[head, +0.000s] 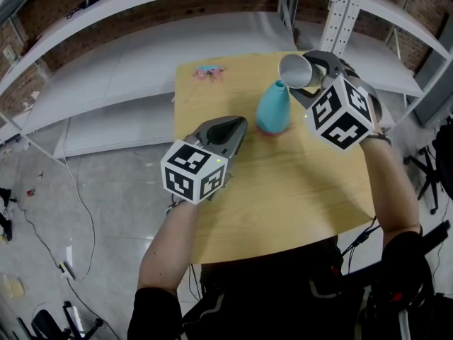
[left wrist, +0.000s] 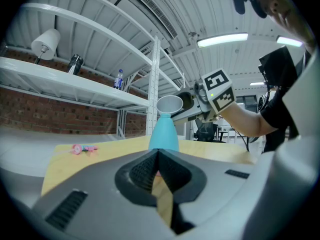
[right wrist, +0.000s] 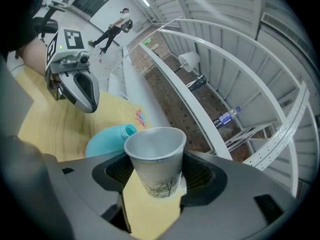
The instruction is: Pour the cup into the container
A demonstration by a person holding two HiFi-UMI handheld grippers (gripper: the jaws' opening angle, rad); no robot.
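Pouring stage: grey paper cup point(right wrist: 155, 159) clamped in right gripper point(right wrist: 155, 184), tipped, turquoise bottle-shaped container point(right wrist: 107, 139) just below-left of it. Meanwhile left gripper point(left wrist: 158, 160) closed, empty (just idling). Next up, probably: rim over the mouth, more tilt.

We are seeing a silvery-grey cup point(right wrist: 155, 154) with a dark twig-like print near its base, a turquoise container point(head: 273, 108) and a honey-yellow, wood-grained table point(head: 297, 190). We are also seeing the grey left gripper point(left wrist: 157, 171) and right gripper point(right wrist: 157, 174), their cubes point(head: 193, 172) patterned in black-and-white squares, and a small pink item point(head: 209, 71).
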